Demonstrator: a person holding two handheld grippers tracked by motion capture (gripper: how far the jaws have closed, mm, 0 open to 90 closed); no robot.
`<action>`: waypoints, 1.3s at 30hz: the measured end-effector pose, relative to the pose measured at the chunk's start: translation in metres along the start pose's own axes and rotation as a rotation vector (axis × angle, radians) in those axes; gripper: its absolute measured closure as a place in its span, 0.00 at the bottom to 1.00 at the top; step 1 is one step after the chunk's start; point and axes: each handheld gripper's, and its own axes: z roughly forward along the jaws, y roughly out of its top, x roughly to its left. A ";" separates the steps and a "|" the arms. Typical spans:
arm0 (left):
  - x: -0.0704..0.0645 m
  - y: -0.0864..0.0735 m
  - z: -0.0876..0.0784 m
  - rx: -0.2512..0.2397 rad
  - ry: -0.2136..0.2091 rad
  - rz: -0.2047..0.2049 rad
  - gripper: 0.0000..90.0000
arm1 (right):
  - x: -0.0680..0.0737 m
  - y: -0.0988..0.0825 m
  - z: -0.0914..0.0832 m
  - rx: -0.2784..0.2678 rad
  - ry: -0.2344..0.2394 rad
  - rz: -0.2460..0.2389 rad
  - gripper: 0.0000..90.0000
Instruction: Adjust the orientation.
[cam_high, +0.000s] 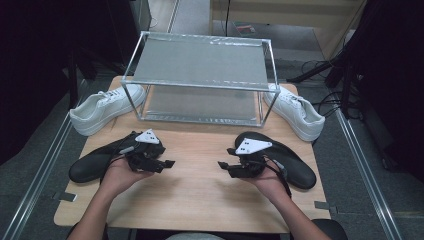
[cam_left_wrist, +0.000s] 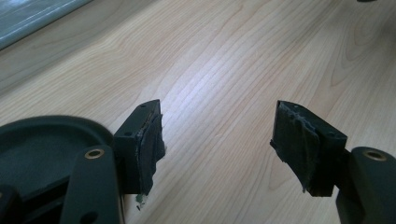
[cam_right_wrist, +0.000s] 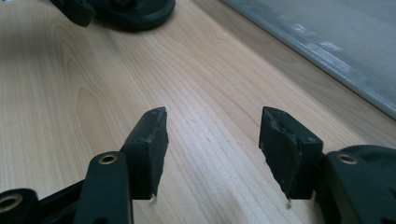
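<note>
In the high view, my left gripper lies in a hand at the table's left, jaws pointing right. It is open with nothing between its fingers, and bare wood lies beneath it in the left gripper view. My right gripper mirrors it at the right, pointing left. It too is open and empty over bare wood in the right gripper view. A black shoe lies just behind the left hand. A second black shoe lies behind the right hand.
A metal two-shelf rack stands at the back middle of the wooden table. One white sneaker lies to its left and another to its right. The rack's lower shelf edge runs past the right gripper.
</note>
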 end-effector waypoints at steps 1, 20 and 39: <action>0.001 -0.001 -0.002 -0.005 -0.004 -0.016 0.37 | 0.000 0.001 0.001 0.002 0.005 0.002 0.48; 0.012 -0.030 -0.036 -0.020 0.098 -0.077 0.37 | 0.003 0.015 0.022 0.011 0.001 -0.008 0.28; 0.030 -0.057 -0.072 -0.074 0.162 -0.150 0.49 | 0.002 0.017 0.034 0.040 0.016 -0.020 0.25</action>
